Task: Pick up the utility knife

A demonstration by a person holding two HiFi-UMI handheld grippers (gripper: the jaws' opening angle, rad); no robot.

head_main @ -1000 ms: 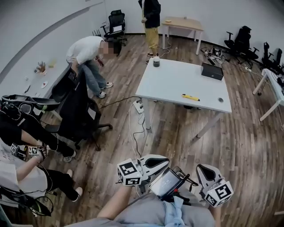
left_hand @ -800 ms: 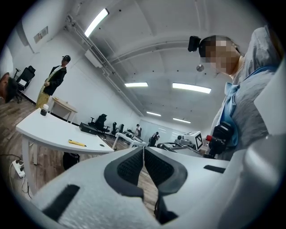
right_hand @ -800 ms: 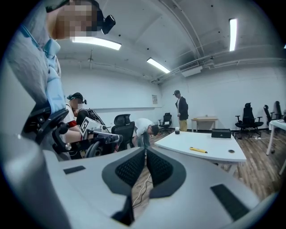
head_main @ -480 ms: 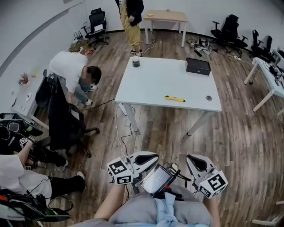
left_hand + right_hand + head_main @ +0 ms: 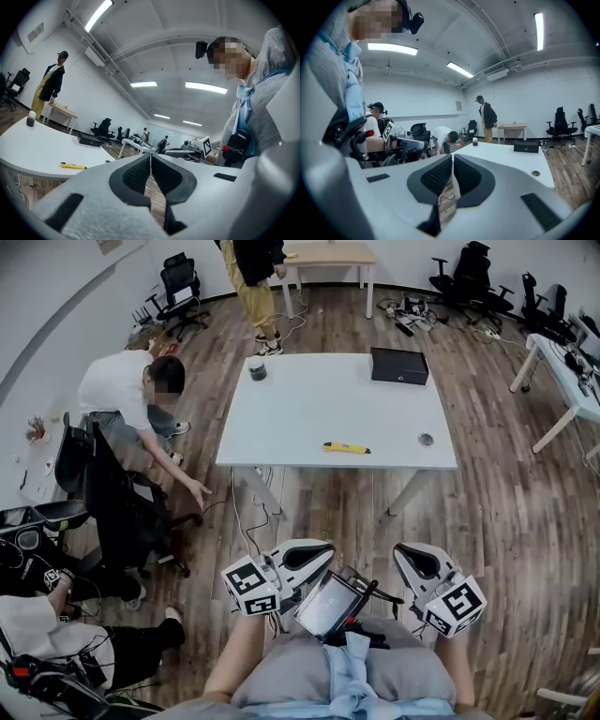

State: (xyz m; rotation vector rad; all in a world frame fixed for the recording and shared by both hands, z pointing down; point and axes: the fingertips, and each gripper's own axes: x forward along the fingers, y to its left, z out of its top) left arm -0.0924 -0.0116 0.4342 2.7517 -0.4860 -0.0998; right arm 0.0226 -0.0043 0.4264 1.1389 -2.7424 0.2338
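A yellow utility knife (image 5: 346,448) lies flat near the front edge of the white table (image 5: 309,413); the left gripper view shows the knife (image 5: 72,165) small and far off. My left gripper (image 5: 319,554) is held close to my body, well short of the table, its jaws shut with nothing between them. My right gripper (image 5: 409,559) is beside it at the same distance, jaws also shut and empty. In each gripper view the dark pads (image 5: 140,176) (image 5: 440,176) meet at the tips.
On the table stand a black box (image 5: 398,365) at the far right and a small dark jar (image 5: 257,368) at the far left. A person bends by a black chair (image 5: 103,493) on the left. Cables (image 5: 253,507) hang under the table. Another person stands beyond.
The table and knife have drawn nearer and moved toward the middle of the head view. Both grippers stay shut and in front of my body. The person on the left has bent lower.
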